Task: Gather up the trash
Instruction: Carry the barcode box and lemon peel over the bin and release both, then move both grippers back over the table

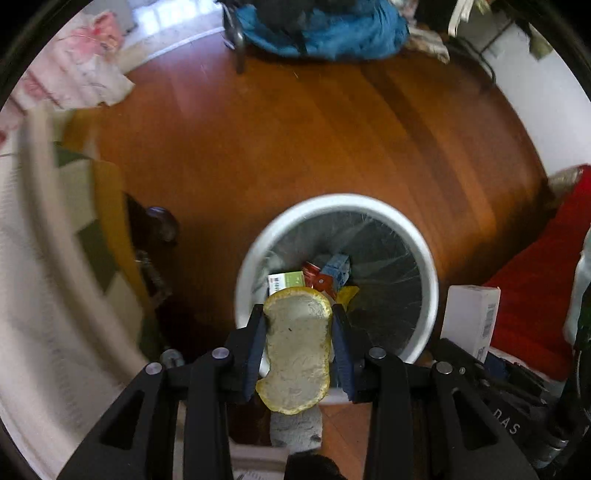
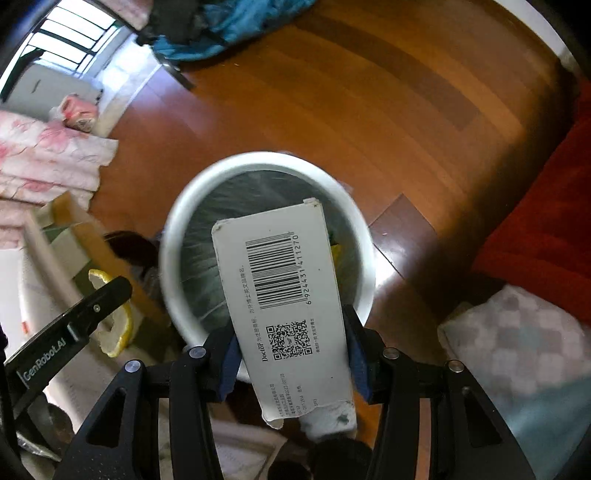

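My left gripper (image 1: 298, 314) is shut on a large yellow fruit peel (image 1: 298, 350), pale pith facing the camera, held over the near rim of a round white trash bin (image 1: 430, 291) lined with a clear bag. Inside the bin lie a green-and-white carton (image 1: 286, 279), red wrappers and a blue packet. My right gripper (image 2: 290, 325) is shut on a flat white box (image 2: 284, 295) with a barcode and QR code, held above the same bin (image 2: 173, 229). The peel (image 2: 118, 332) and the left gripper's finger also show at the left of the right wrist view.
The bin stands on a brown wooden floor (image 1: 295, 147). A blue garment (image 1: 325, 29) lies on a chair at the back. Pink floral bedding (image 2: 44, 155) sits at left, red fabric (image 2: 546, 221) at right, and a checked cushion (image 2: 517, 350) nearby.
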`<state>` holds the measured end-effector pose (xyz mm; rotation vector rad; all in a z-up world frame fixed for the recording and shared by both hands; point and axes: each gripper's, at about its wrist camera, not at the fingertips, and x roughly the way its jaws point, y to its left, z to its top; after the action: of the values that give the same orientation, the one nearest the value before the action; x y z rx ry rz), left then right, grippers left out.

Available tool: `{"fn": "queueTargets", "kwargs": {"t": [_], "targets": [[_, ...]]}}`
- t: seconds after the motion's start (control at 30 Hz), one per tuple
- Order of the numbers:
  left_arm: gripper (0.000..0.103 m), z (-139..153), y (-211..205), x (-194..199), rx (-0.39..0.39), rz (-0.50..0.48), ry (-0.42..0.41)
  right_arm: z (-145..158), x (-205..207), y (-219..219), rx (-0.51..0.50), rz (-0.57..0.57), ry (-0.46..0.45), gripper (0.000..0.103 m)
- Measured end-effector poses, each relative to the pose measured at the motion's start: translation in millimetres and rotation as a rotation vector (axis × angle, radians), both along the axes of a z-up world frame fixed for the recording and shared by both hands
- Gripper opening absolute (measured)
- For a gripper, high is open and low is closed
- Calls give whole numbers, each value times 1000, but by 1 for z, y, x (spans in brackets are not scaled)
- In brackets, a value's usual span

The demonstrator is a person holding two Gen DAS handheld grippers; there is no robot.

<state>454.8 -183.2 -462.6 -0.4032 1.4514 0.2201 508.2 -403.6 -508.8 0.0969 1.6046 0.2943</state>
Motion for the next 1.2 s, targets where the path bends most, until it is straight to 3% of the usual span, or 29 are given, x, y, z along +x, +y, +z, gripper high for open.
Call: {"fn": "queueTargets", "kwargs": {"t": [0.1,0.23,0.47,0.57,0.63,0.7,0.77,0.87,1.2], "targets": [[31,-29,-6,14,-12,-16,25,-40,8,-7,-4,-16,30,52],[31,-49,-15,21,-19,-44,37,-71,16,-14,-4,-24,53,52],[33,-53,-16,26,-40,-51,47,-78,22,-4,0,31,29,53],[34,-52,-12,23,-22,-35,54,-68,21,-2,-11,29,21,56],[43,-44,-10,21,-8,-34,53,-56,21,1,-29,32,-4,78],[76,-35,-6,17,8,-24,41,-41,19,1,-30,34,-24,86],[96,-26,-3,13,24,-22,39,-26,18,2,-50,39,-42,86],[97,-10,-3,6,52,-30,40,-5,14,6,-91,62,-76,98],[97,34,5,-12,100,-30,19,46,-4,3,-202,70,-126,100]]}}
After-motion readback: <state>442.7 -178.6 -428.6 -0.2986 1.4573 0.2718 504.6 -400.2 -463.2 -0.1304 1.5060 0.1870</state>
